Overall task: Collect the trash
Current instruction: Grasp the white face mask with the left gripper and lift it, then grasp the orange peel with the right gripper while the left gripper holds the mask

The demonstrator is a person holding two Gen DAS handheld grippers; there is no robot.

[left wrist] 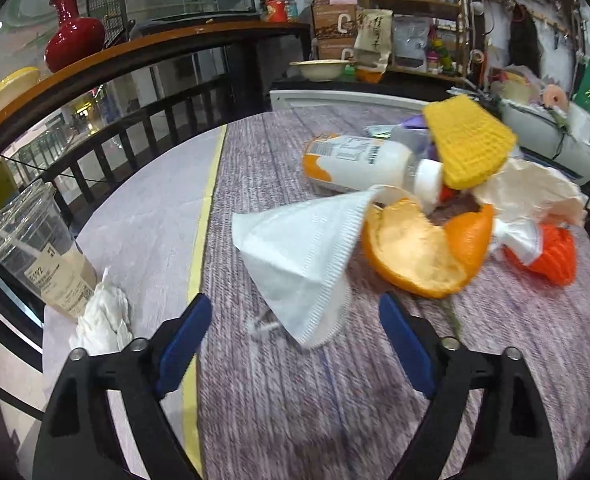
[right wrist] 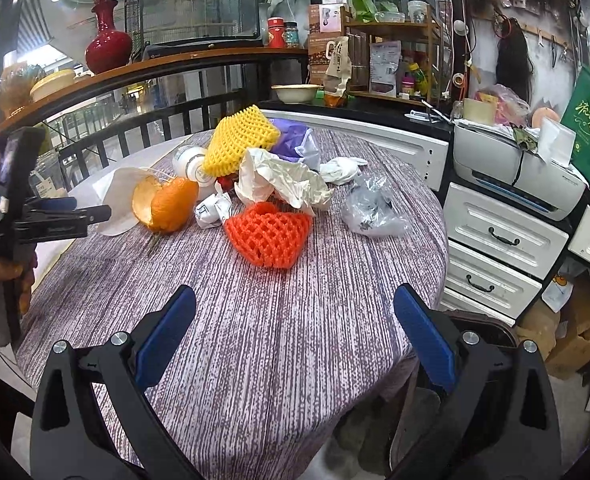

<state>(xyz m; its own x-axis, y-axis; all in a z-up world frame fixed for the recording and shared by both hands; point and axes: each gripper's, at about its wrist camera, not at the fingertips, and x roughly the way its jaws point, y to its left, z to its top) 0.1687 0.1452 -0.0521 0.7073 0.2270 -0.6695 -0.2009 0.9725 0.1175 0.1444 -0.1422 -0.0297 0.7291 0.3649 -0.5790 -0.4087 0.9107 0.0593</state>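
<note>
Lying on its side, the bottle point(left wrist: 355, 162) points cap-right; left gripper point(left wrist: 295, 344) and right gripper point(right wrist: 295, 332) gape, holding nothing.

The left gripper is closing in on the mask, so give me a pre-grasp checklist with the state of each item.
1. Left gripper open: ok, jaws wide apart.
2. Mask lined up between the left fingers: ok, its lower corner sits just ahead of them.
3. Mask free of other trash: not ok, the orange peel touches its right edge.
4. Right gripper out of the way: ok, open, over bare tablecloth, short of the red foam net.
5. Bin ready: cannot tell; only a dark rim shows past the table edge.
</note>
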